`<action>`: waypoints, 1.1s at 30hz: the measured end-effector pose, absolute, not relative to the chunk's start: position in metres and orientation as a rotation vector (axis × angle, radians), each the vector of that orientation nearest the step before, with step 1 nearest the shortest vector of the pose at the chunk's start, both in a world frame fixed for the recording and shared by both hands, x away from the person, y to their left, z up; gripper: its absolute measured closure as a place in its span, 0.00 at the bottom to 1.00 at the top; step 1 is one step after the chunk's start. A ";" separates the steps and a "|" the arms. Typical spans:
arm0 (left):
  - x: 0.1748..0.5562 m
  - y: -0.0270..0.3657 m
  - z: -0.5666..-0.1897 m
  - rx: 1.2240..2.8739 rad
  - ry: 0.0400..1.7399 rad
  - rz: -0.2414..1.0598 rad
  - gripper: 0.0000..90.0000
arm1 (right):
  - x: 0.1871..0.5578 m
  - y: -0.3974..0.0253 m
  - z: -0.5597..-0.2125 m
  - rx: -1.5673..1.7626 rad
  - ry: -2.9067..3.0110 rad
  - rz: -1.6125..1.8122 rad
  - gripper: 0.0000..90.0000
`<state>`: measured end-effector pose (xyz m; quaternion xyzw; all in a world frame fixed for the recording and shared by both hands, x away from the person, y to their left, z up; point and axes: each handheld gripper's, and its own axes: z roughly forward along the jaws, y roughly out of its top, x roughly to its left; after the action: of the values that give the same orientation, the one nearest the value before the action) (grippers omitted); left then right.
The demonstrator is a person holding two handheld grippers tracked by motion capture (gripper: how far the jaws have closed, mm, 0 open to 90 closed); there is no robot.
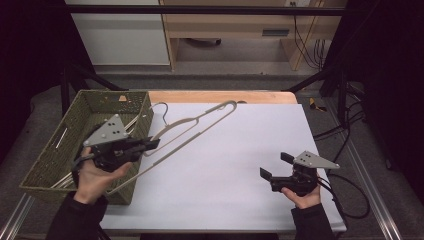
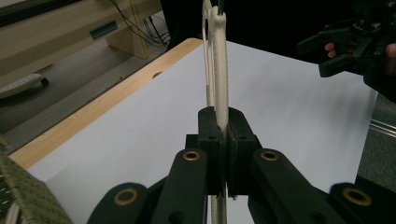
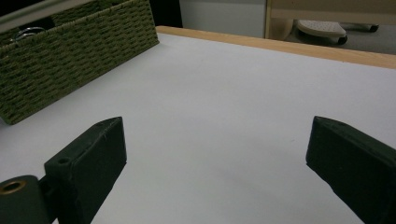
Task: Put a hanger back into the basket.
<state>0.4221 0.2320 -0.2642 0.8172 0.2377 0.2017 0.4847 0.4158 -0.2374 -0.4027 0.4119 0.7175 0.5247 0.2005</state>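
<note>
Near right, my right tool hovers low over the white desk, jaws spread wide with nothing between them. Near left, my left tool is clamped tight on a cream hanger; in the left gripper view the jaws pinch its thin bar. The hanger slants up from the green basket at the left, its lower end low at the basket's near side, its far end over the desk. I judge it half out: lifting free and laying it down remain. More hangers seem to lie in the basket.
</note>
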 end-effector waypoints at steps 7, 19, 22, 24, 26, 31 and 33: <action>0.430 0.267 -0.244 1.980 0.609 0.577 0.96 | 0.417 -0.236 -0.404 1.154 2.016 1.464 0.06; 0.454 0.310 -0.249 2.007 0.678 0.624 0.96 | 0.417 -0.235 -0.405 1.157 2.020 1.462 0.06; 0.460 0.322 -0.253 2.007 0.707 0.627 0.96 | 0.418 -0.236 -0.405 1.142 2.029 1.457 0.06; 0.464 0.331 -0.255 2.010 0.725 0.629 0.96 | 0.418 -0.236 -0.405 1.143 2.024 1.460 0.05; 0.467 0.339 -0.257 2.012 0.741 0.634 0.96 | 0.418 -0.236 -0.405 1.149 2.022 1.463 0.05; 0.473 0.357 -0.262 2.002 0.776 0.646 0.96 | 0.418 -0.237 -0.406 1.143 2.025 1.458 0.04; 0.475 0.364 -0.265 2.003 0.787 0.649 0.96 | 0.418 -0.237 -0.405 1.140 2.025 1.458 0.04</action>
<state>0.4746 0.3636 -0.2647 0.8036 0.3157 0.2605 0.4321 0.4182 -0.2369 -0.4054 0.4075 0.7235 0.5209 0.1980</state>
